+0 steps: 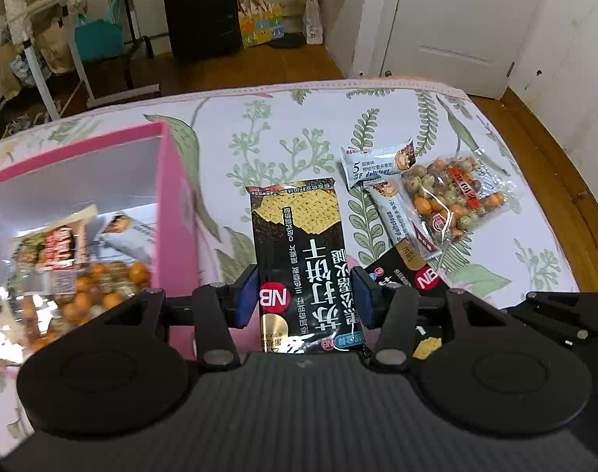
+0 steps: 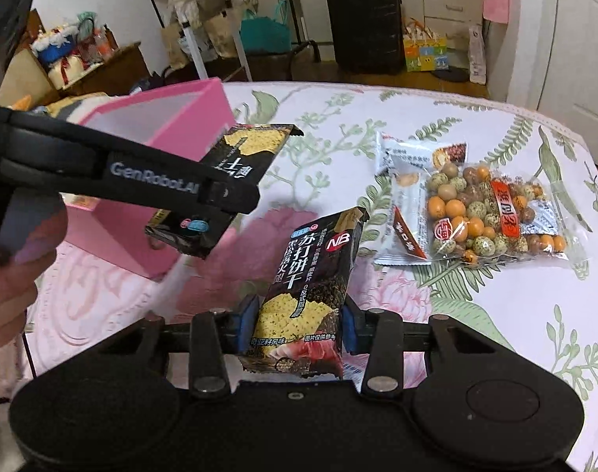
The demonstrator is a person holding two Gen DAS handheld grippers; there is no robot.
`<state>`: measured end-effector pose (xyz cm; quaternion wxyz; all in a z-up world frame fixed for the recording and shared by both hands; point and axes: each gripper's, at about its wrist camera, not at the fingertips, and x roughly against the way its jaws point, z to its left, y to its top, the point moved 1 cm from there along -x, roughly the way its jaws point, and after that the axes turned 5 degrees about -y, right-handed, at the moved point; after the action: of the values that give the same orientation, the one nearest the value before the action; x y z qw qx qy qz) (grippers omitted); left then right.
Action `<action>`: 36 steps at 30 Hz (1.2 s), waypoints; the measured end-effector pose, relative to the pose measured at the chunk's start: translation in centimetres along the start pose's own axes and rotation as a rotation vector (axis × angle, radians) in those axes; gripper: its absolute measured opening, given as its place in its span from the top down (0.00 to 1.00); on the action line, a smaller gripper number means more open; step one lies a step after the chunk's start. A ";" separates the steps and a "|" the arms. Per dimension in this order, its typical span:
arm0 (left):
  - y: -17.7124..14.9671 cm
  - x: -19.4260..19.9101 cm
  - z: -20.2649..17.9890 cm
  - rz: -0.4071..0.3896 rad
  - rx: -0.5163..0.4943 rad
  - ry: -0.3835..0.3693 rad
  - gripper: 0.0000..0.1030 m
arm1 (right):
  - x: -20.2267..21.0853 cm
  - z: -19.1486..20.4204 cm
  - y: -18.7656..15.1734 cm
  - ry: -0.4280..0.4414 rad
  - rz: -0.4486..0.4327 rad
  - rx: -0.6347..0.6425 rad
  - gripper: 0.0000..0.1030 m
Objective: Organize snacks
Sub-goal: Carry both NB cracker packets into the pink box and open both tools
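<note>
Black foil wraps both cracker packets now held off the flowered bedspread (image 1: 291, 118). In the left wrist view the left gripper (image 1: 305, 297) has its blue pads pressed on either long edge of one black cracker packet (image 1: 299, 259), jaws partly closed around it, the packet standing lengthwise toward twelve o'clock. At nine o'clock from it sits the pink storage box (image 1: 173, 204), open at the top, with peanut bags and wrapped bars already lying inside. In the right wrist view the right gripper (image 2: 301, 324) clamps a second black cracker packet (image 2: 310, 287) between its pads, jaws likewise partly closed, the packet leaning toward one o'clock above the bedspread. The left tool crosses that view at ten o'clock, carrying its packet just in front of the box, with a person's hand (image 2: 11, 283) at nine o'clock on its grip. At two o'clock on the bedspread lie a clear bag of coated peanuts (image 2: 495, 216) and, touching its left edge, two white wrapped bars (image 2: 405, 228), one partly over the other.
</note>
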<state>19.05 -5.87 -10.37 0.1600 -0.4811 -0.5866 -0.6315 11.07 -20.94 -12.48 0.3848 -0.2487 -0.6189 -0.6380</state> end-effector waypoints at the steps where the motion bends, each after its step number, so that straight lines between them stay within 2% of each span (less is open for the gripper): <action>1: -0.1 0.6 0.1 0.001 -0.004 0.002 0.53 | 0.3 0.3 0.1 0.003 -0.002 0.000 0.55; 5: -0.9 3.0 0.9 0.046 -0.020 0.008 0.53 | 2.2 1.3 0.2 0.011 -0.009 -0.007 0.55; 8: -1.5 4.9 2.0 0.061 0.023 -0.045 0.53 | 3.9 2.2 0.3 0.026 -0.002 -0.021 0.55; 11: -2.1 7.0 3.2 0.056 0.057 -0.072 0.53 | 5.7 3.5 0.8 0.057 -0.017 -0.005 0.55; 14: -2.5 9.3 4.6 0.024 0.078 -0.059 0.53 | 7.2 5.3 1.6 0.078 -0.045 0.042 0.55; 18: -3.1 12.0 7.0 -0.035 0.115 -0.007 0.53 | 8.1 7.9 2.3 0.097 -0.081 0.109 0.55; 24: -3.2 13.3 11.3 -0.085 0.204 0.081 0.53 | 6.8 11.6 4.4 0.137 -0.125 0.171 0.55; 30: -2.6 11.1 15.3 -0.088 0.268 0.237 0.53 | 3.0 14.7 7.8 0.197 -0.129 0.203 0.55; 36: -1.6 8.3 19.4 -0.072 0.327 0.294 0.53 | -2.2 16.8 10.1 0.230 -0.142 0.210 0.55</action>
<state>21.89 14.90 -7.63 0.2970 -0.3304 -0.6683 -0.5967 17.74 -3.39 -6.33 0.4310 -0.0880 -0.6500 -0.6196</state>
